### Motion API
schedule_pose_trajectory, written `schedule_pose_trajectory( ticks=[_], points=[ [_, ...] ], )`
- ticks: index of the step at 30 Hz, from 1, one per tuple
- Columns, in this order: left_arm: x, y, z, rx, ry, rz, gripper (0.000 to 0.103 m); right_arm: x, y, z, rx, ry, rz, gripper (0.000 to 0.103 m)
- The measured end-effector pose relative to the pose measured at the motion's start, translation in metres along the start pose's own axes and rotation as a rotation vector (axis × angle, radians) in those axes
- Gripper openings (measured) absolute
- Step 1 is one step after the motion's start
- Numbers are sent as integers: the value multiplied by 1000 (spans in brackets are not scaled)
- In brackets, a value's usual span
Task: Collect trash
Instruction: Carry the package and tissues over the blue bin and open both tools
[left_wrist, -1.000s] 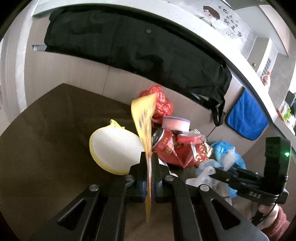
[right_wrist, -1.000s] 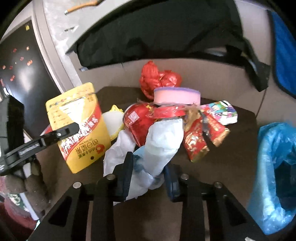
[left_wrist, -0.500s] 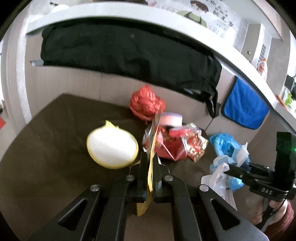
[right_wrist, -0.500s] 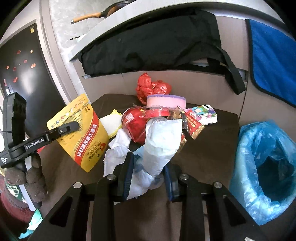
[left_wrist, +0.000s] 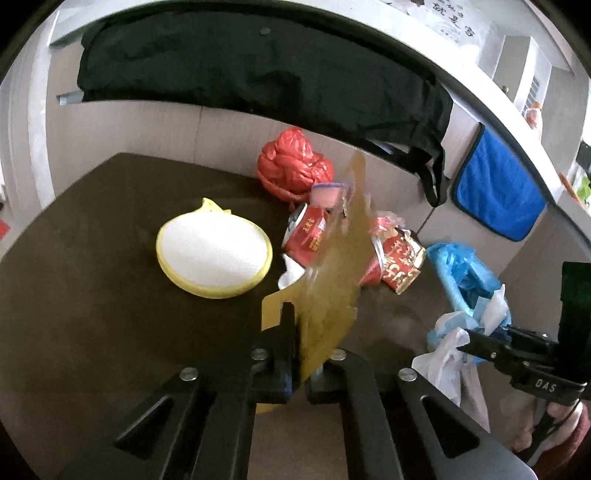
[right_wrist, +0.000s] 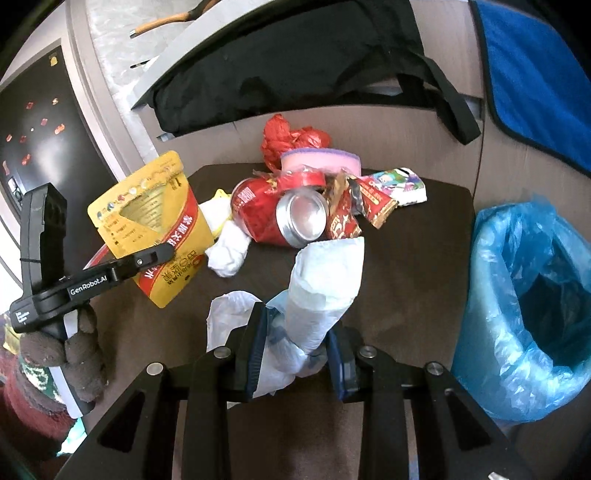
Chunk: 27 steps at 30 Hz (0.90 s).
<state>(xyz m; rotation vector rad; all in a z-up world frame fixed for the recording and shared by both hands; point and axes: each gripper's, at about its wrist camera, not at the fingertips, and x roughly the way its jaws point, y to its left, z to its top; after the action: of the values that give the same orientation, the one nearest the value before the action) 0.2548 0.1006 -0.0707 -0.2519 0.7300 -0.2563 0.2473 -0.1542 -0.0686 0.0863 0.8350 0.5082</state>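
Yellow snack pouch (left_wrist: 328, 273) motion-blurred in left wrist view, print unreadable; covers middle of red can (left_wrist: 308, 236) and part of pink sponge (left_wrist: 325, 194). Crumpled white paper (right_wrist: 325, 291) hides pads of right gripper (right_wrist: 295, 354). Blue bin bag (right_wrist: 524, 314) cut off at right edge. Wall lettering (left_wrist: 450, 27) too small to read.

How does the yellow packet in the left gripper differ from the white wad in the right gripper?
The yellow packet is flat, stiff and printed; the white wad is crumpled, soft and plain. The packet is pinched thin at its lower part; the wad bulges between wider jaws. Both are held above the table.
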Motion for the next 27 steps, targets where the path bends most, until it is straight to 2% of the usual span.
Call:
schedule_pose_trajectory(
  ticks=[4,12,23,27],
  points=[
    [-16,-4,8,19,-46,10,1,0,1,0,-4,0,0,28],
    [-48,-23,29,76,-139,20,0,-22,10,13,-47,-73,-3,28],
    [-45,-22,23,58,-101,18,0,-40,7,11,-52,-106,-16,28],
    [-54,-29,30,76,-130,13,0,-44,2,13,-40,-114,-30,28]
  ],
)
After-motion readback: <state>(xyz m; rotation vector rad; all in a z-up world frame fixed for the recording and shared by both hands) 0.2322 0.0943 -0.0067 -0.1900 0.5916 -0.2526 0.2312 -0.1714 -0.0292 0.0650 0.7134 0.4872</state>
